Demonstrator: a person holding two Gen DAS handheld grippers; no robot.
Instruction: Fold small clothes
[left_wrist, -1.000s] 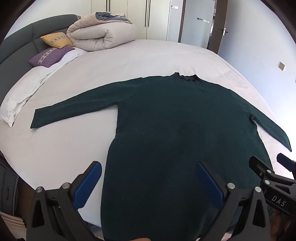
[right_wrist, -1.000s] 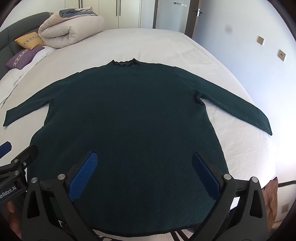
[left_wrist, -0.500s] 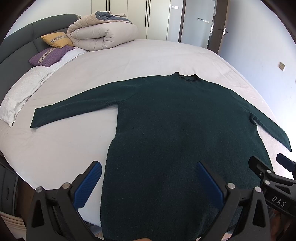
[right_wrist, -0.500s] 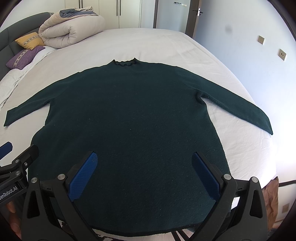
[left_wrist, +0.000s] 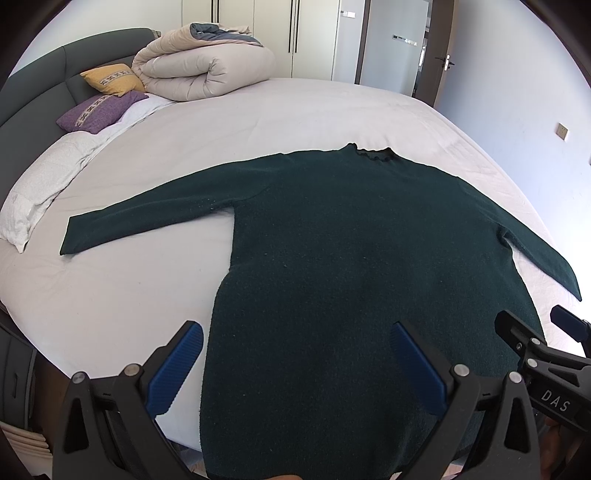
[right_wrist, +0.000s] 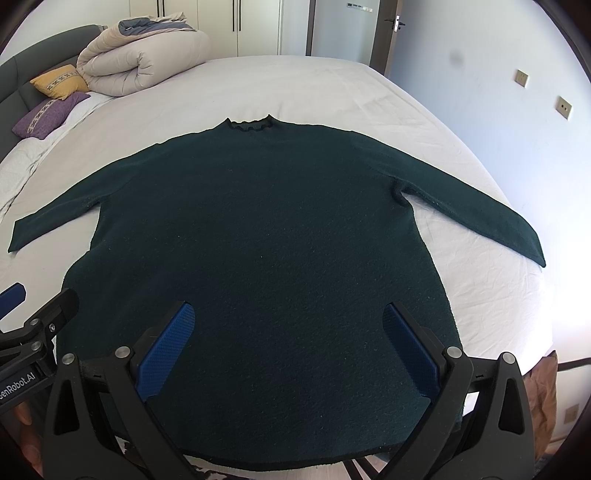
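Note:
A dark green long-sleeved sweater (left_wrist: 351, 240) lies flat on the white bed (left_wrist: 258, 122), sleeves spread out, collar at the far side; it also shows in the right wrist view (right_wrist: 266, 229). My left gripper (left_wrist: 295, 354) is open and empty, held above the sweater's lower left hem. My right gripper (right_wrist: 286, 339) is open and empty above the middle of the lower hem. The right gripper also shows at the right edge of the left wrist view (left_wrist: 535, 343), and the left gripper at the left edge of the right wrist view (right_wrist: 33, 314).
A rolled beige duvet (left_wrist: 199, 70), a yellow pillow (left_wrist: 112, 79) and a purple pillow (left_wrist: 98, 112) lie by the dark headboard (left_wrist: 37, 81). A white pillow (left_wrist: 33, 192) lies at the left. Wardrobe doors and a door stand behind. The bed's near edge runs below the hem.

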